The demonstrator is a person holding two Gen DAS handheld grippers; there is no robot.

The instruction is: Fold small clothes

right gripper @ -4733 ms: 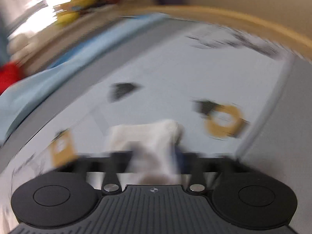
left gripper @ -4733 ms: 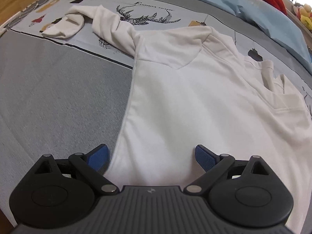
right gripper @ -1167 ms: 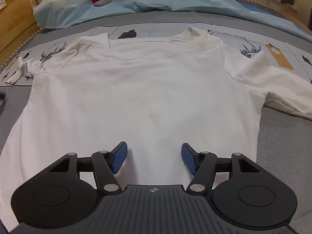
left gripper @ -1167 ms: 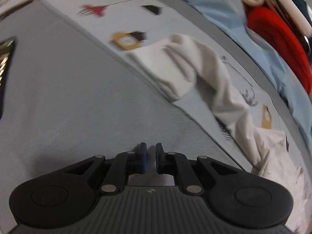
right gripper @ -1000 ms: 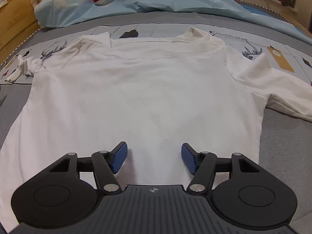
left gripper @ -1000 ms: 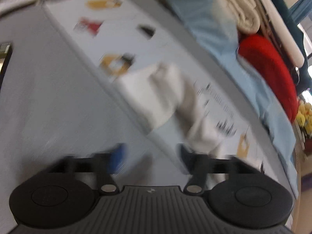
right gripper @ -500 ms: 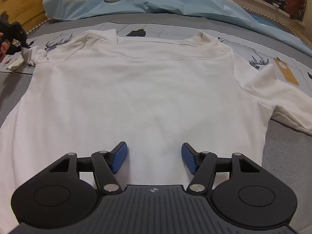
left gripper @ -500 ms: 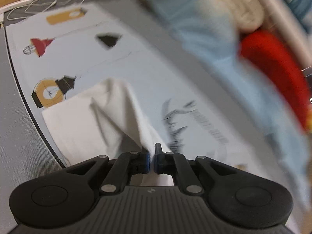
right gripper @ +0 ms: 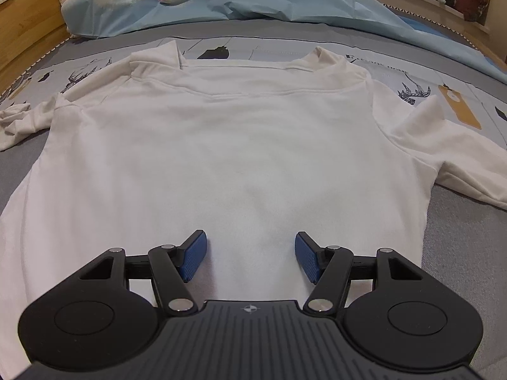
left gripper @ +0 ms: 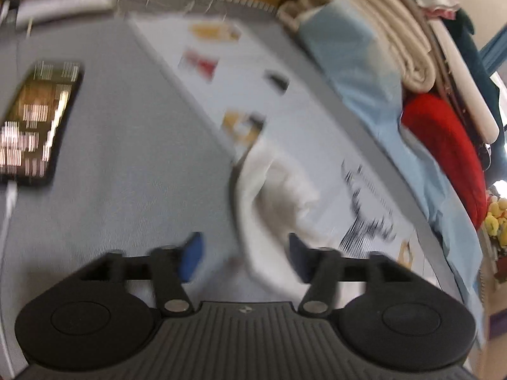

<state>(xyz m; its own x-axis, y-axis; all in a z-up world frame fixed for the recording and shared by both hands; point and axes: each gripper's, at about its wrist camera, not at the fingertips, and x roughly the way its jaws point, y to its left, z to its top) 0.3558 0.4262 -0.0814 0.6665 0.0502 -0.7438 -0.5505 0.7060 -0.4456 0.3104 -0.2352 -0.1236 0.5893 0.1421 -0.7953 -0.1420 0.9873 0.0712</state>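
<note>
White sleeve (left gripper: 269,196) runs 12 o'clock from your left claw (left gripper: 244,253), jaws opening, unpinched; right claw (right gripper: 250,259) spread over shirt (right gripper: 228,158).

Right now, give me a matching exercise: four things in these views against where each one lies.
1. white shirt
2. phone
3. red cloth
4. left sleeve

A. on the heap at the far edge
B. bunched, lying between the opening left jaws
C. spread flat ahead of the right gripper
D. on bare grey sheet, left

Pairs: 1-C, 2-D, 3-A, 4-B
</note>
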